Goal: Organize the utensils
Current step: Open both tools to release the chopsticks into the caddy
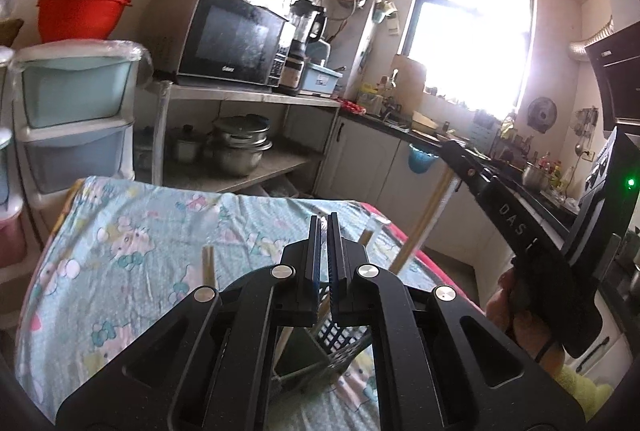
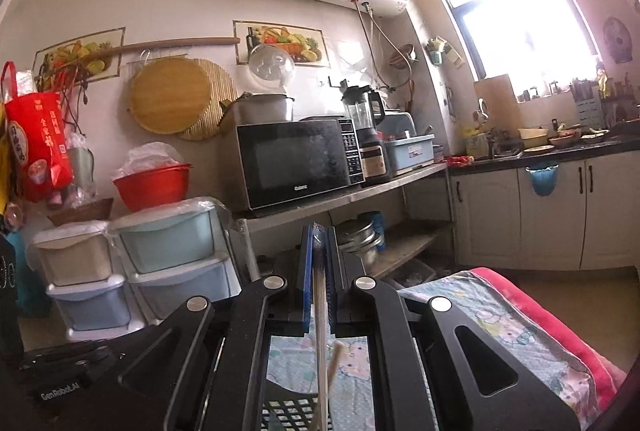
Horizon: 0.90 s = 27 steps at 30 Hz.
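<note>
Two closed grippers over my basket [image 1: 340, 347] at bottom centre: right gripper [image 2: 320, 235] clamps a pale chopstick [image 2: 319, 311], left gripper [image 1: 325, 227] seems empty, so next I'd lower that chopstick in.

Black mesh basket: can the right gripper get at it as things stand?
Probably yes. The right gripper, shut on a pale stick, sits just above the black mesh basket, and the stick runs down toward its open top. Nothing shows in between in the right wrist view.
</note>
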Available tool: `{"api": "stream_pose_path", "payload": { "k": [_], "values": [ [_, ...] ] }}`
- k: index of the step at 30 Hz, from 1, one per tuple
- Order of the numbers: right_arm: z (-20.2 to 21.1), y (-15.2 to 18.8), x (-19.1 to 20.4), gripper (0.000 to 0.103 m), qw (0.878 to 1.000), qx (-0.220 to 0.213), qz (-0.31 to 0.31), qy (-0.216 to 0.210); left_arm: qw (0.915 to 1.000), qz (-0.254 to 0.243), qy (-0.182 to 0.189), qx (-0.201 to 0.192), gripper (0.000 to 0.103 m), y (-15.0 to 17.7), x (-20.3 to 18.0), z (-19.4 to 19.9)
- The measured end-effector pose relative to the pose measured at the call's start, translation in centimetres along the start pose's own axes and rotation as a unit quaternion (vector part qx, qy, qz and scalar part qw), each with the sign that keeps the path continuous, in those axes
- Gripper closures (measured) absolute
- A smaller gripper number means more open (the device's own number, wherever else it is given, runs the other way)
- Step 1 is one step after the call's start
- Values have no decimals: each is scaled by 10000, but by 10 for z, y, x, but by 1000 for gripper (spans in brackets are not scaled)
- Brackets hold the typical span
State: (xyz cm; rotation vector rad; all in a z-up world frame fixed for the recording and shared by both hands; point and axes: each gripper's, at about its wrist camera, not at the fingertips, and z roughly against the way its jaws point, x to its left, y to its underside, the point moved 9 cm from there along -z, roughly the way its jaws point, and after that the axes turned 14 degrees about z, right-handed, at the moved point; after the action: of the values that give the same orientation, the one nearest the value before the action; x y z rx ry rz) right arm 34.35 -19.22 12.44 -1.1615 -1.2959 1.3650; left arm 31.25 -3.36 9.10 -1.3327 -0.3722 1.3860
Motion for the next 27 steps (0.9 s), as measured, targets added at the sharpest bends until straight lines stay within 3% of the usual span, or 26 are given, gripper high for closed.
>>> {"api": "stream_pose_path", "payload": {
  "k": [10, 13, 18, 25, 27],
  "values": [
    [14, 19, -7, 96, 9998, 150, -105, -22, 9999, 77, -132, 1, 101, 13, 8, 8],
    [19, 25, -11, 88, 9995, 253, -169, -21, 9998, 113, -138, -14, 101, 14, 10, 11],
    [26, 33, -17, 87, 9989, 378, -265, -46, 9996, 106, -268, -76, 101, 15, 12, 15],
    [33, 46, -21, 72, 9972, 663, -335, -104, 9994, 46, -339, -68, 101, 20, 10, 22],
    [35, 50, -20, 63, 9966, 762, -312, -80, 9993, 36, -382, -42, 96, 21, 10, 23]
  ]
}}
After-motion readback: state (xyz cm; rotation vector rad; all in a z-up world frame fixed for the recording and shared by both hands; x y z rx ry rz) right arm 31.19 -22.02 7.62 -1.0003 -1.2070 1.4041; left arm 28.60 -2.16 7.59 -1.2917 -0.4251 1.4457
